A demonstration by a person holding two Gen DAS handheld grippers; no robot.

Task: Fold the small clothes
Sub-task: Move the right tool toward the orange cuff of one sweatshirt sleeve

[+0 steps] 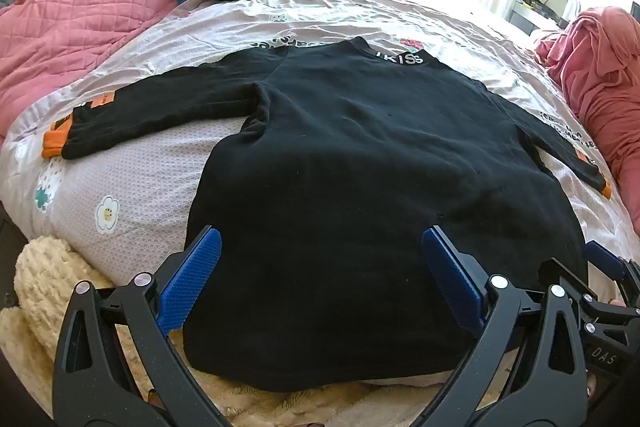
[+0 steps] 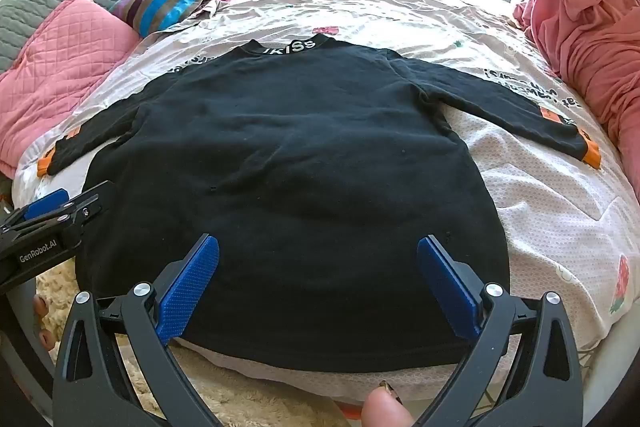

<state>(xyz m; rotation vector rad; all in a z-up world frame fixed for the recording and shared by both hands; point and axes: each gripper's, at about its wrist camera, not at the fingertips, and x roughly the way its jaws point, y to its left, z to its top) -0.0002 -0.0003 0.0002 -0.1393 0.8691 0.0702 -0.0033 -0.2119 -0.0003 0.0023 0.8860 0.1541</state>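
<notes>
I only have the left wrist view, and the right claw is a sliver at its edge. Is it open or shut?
Observer: Open. The right claw has its jaws wide apart above the sweater.
Operator: Does the hem hang off the bed?
Observer: No. The hem lies on the sheet, and a strip of sheet shows below it.
Operator: Is anything else close to the hem?
Observer: A fingertip shows just below it, between the claw's arms.
</notes>
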